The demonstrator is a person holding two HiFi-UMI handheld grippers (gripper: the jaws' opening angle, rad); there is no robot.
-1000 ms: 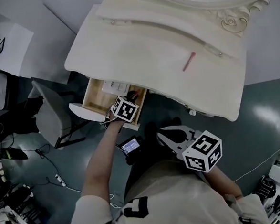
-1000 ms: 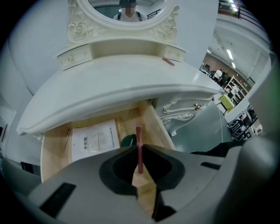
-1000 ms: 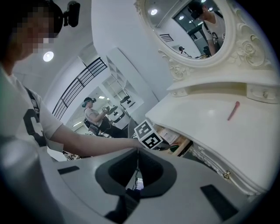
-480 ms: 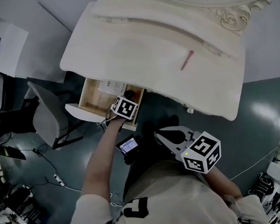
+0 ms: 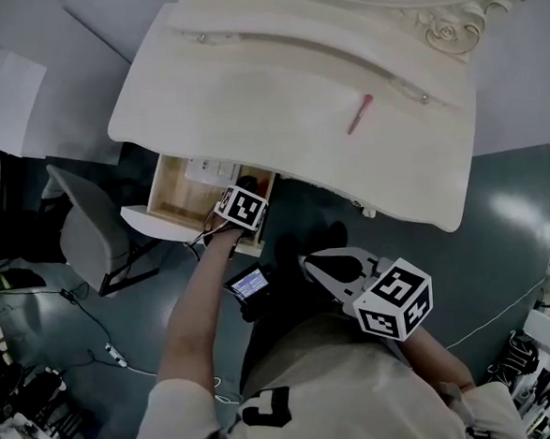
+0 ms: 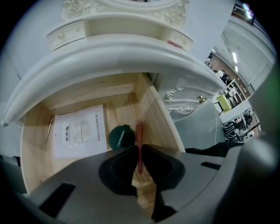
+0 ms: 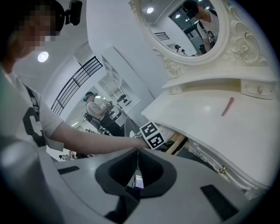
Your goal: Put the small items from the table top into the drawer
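Observation:
My left gripper [image 6: 139, 154] points steeply down into the open wooden drawer [image 6: 127, 100] and is shut on a thin red stick [image 6: 139, 131], which stands out past the jaws beside the drawer's right wall. On the drawer's floor lie a white sachet [image 6: 78, 131] and a dark green round item [image 6: 121, 136]. In the head view the left gripper [image 5: 251, 185] is at the drawer [image 5: 161, 198] under the white dressing table [image 5: 275, 82]. A second pink stick [image 5: 360, 114] lies on the table top. My right gripper [image 5: 322, 267] hangs low in front of me, shut and empty.
A grey chair [image 5: 88, 236] stands left of the drawer. A small device with a lit screen [image 5: 249, 284] is below my left arm. An oval mirror [image 7: 183, 22] rises behind the table. A person [image 7: 97, 109] sits far off. Cables lie on the floor.
My left gripper has sunk a little deeper into the drawer with the red stick still in it. The right gripper has stayed where it was.

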